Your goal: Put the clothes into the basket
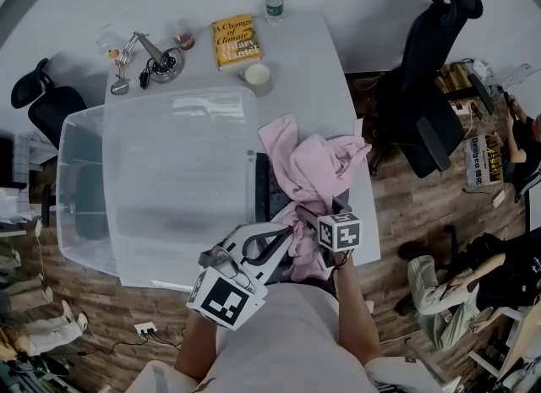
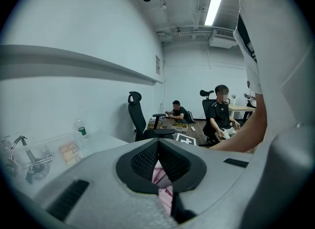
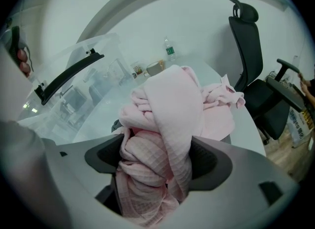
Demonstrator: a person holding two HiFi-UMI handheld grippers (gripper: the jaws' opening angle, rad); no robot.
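Observation:
A pile of pink clothes (image 1: pixel 319 167) lies on the white table (image 1: pixel 304 53), just right of the big clear plastic basket (image 1: pixel 169 100). My left gripper (image 1: pixel 281 237) reaches into the pile's near end, and its pads stand close together with pink cloth (image 2: pixel 162 179) pinched between them. My right gripper (image 1: pixel 306 216) sits just right of it, on the same bunch. In the right gripper view a thick wad of pink clothes (image 3: pixel 172 100) fills the gap of the right gripper (image 3: pixel 157 158) and touches both pads. The basket (image 3: pixel 83 87) shows to its left.
A book (image 1: pixel 235 40), a water bottle (image 1: pixel 274 1), a small cup (image 1: pixel 257 75) and metal tools (image 1: pixel 152 62) lie at the table's far end. A black office chair (image 1: pixel 431 87) stands right of the table, another (image 1: pixel 42 100) at left. A person (image 1: pixel 473 281) sits at lower right.

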